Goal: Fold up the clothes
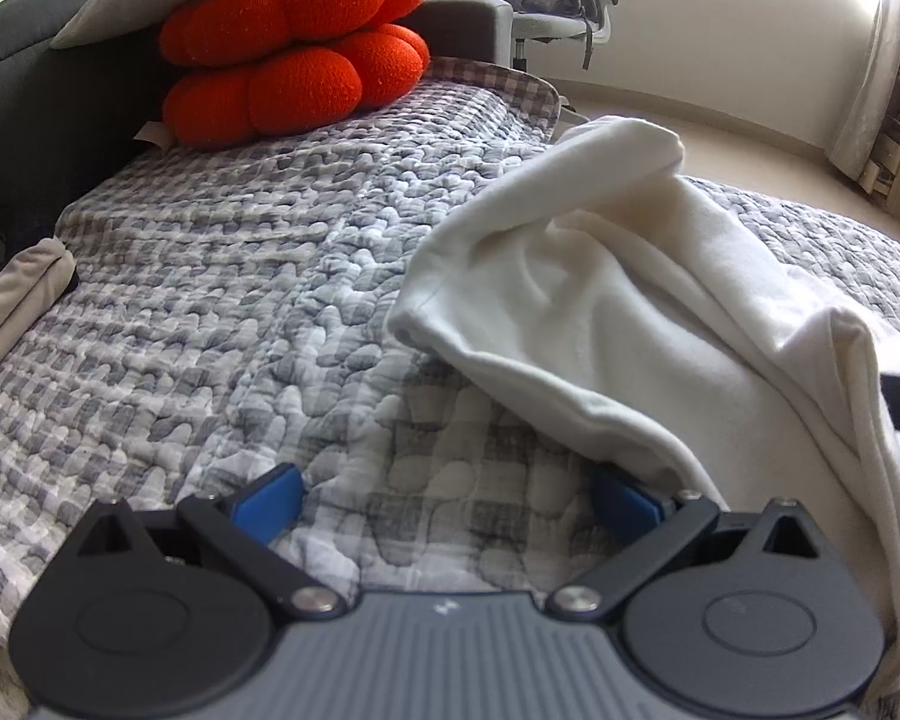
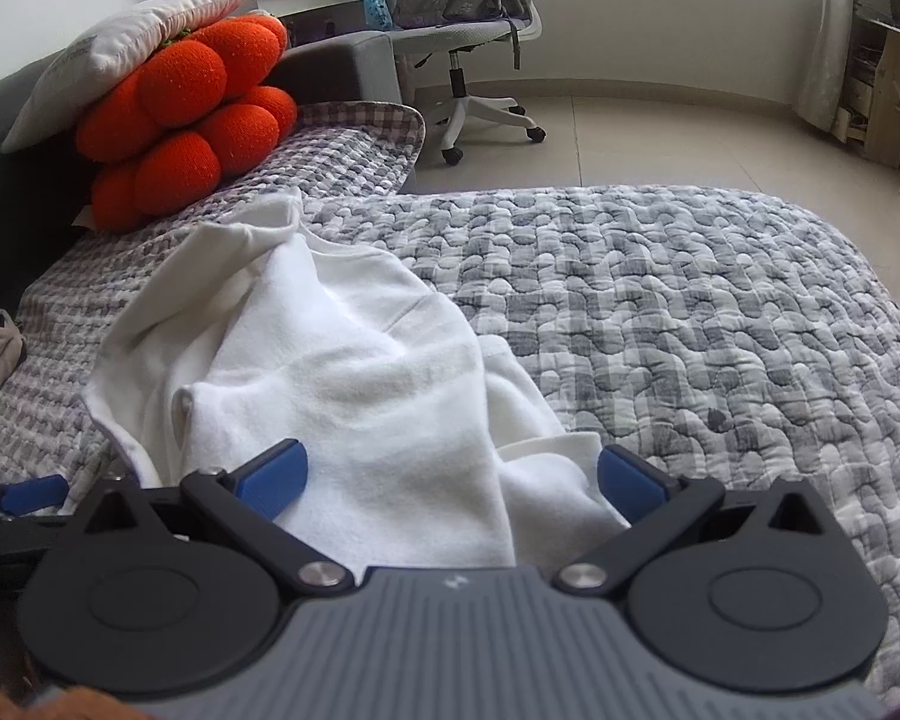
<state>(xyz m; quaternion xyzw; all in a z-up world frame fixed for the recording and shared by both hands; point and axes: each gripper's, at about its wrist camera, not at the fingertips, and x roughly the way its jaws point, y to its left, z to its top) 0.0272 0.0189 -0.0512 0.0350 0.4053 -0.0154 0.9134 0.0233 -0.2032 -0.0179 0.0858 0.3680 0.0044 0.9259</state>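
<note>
A white garment (image 2: 342, 360) is lying in a crumpled heap on the checked quilt (image 2: 660, 300), in front of the orange cushion (image 2: 180, 120). The right gripper (image 2: 450, 477) is sitting over its near edge, jaws wide, holding nothing. The left gripper (image 1: 447, 507) is waiting beside the garment, jaws wide too. Each should probably be grabbing one edge, then pulling it flat before folding.

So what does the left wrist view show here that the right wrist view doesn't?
Only the left wrist view: the left claw open over bare quilt, garment draped beside it. Only the right wrist view: the right claw open around the white garment, plus the office chair's wheeled base. Both: the orange cushions, quilt and garment.
</note>
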